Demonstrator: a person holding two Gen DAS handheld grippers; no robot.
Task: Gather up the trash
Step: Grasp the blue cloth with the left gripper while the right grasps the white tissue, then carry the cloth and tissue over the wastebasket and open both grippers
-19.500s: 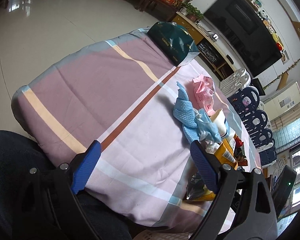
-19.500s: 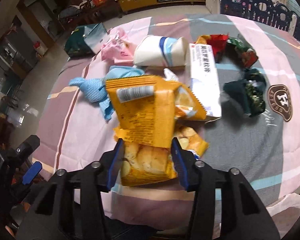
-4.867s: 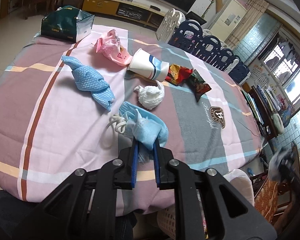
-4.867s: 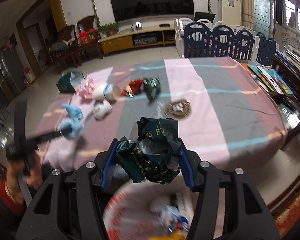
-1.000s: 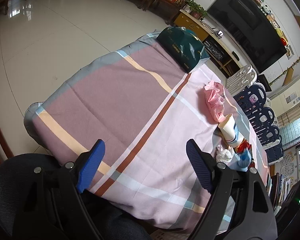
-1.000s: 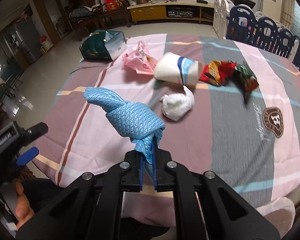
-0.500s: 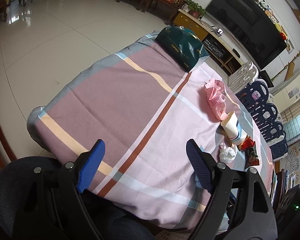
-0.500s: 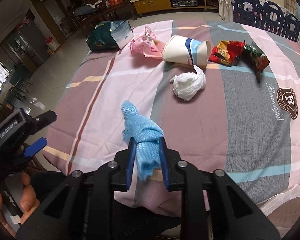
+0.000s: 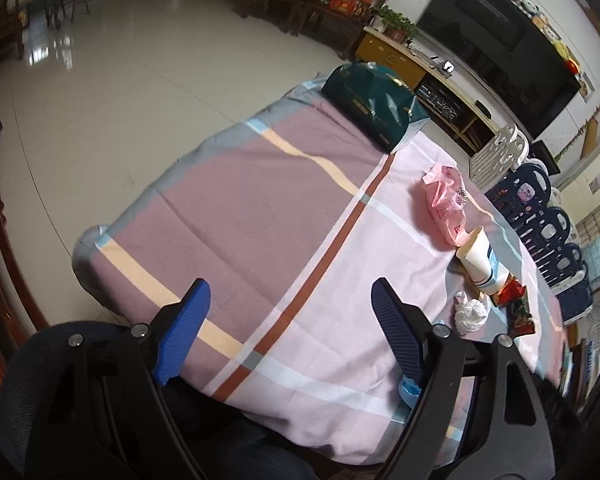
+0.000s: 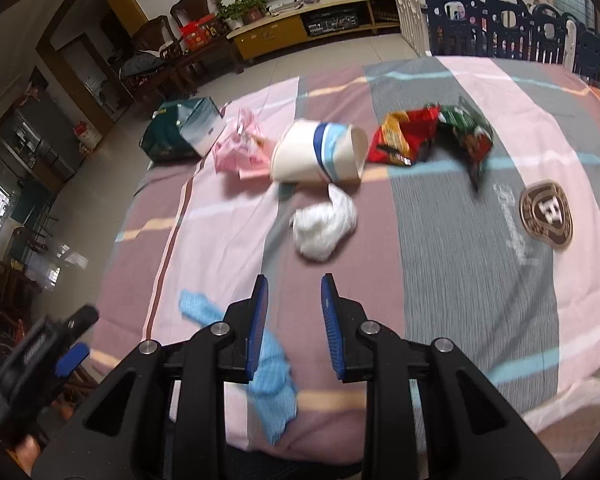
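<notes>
Trash is spread over the surface [image 10: 480, 280], which has a striped pink, mauve and grey cloth on it. Blue textured cloth [image 10: 274, 384] lies near the front edge, just left of and partly under the right tongs [image 10: 294, 320], blurred. The right tongs' jaws are opening; nothing is between them and the blue pads sit clear of the cloth. White crumpled wad [image 10: 324, 228] is ahead of the right tongs, mid-surface. Behind it a paper cup [image 10: 320, 154] with blue bands lies on its side, mouth to the right. Pink plastic bag [image 10: 240, 150] is touching the cup's left side. Red-yellow snack wrapper [image 10: 406, 136] is just right of the cup, with a green wrapper [image 10: 468, 132] touching it. Dark green bag [image 10: 176, 130] sits at the far left corner. A brown round emblem [image 10: 546, 214] is on the cloth's right part.

Left tongs [image 9: 290, 328] are held wide open over the near left part of the surface, nothing between the pads. In the left view the cup [image 9: 480, 260], pink bag [image 9: 446, 204], wad [image 9: 470, 312] and green bag [image 9: 374, 106] sit well apart from them. A bit of blue cloth [image 9: 408, 388] peeks out behind the right pad. The left tongs also show blurred at the lower left of the right view [image 10: 52, 356], with a fingertip [image 10: 26, 454] below them.
</notes>
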